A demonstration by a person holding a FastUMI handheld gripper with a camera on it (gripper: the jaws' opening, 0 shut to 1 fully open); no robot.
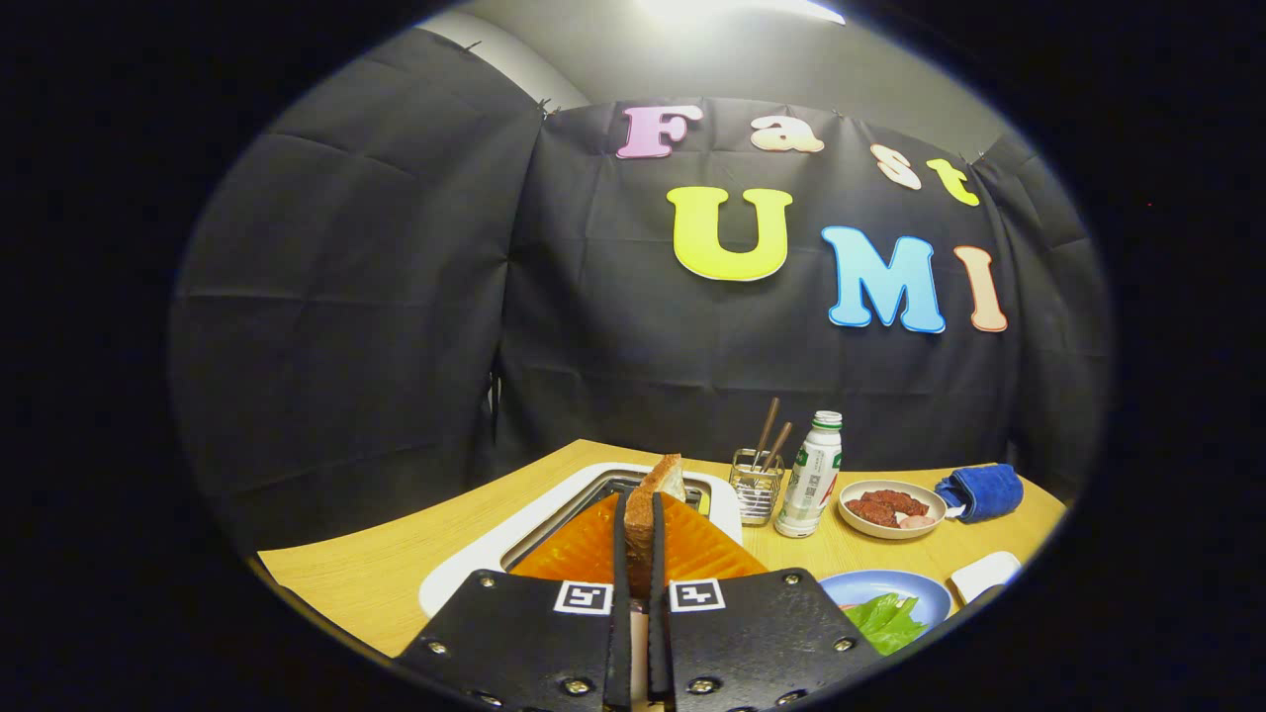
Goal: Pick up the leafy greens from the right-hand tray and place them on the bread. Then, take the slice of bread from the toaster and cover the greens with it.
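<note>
My gripper (640, 506) is shut on a slice of toasted bread (665, 478), which stands on edge between the two fingers, its top poking out beyond the tips. Right under the bread is the toaster (465, 572), white-rimmed with an orange top and a grey slot. Whether the bread's lower edge is still inside the slot I cannot tell. To the right of the fingers, a blue plate (925, 591) holds the leafy greens (883, 619); any bread beneath them is hidden.
On the wooden table (346, 574) beyond the toaster stand a wire holder with chopsticks (757, 487) and a white bottle (811, 477). Further right are a bowl of red food (890, 508), a rolled blue cloth (981, 491) and a white dish (986, 574).
</note>
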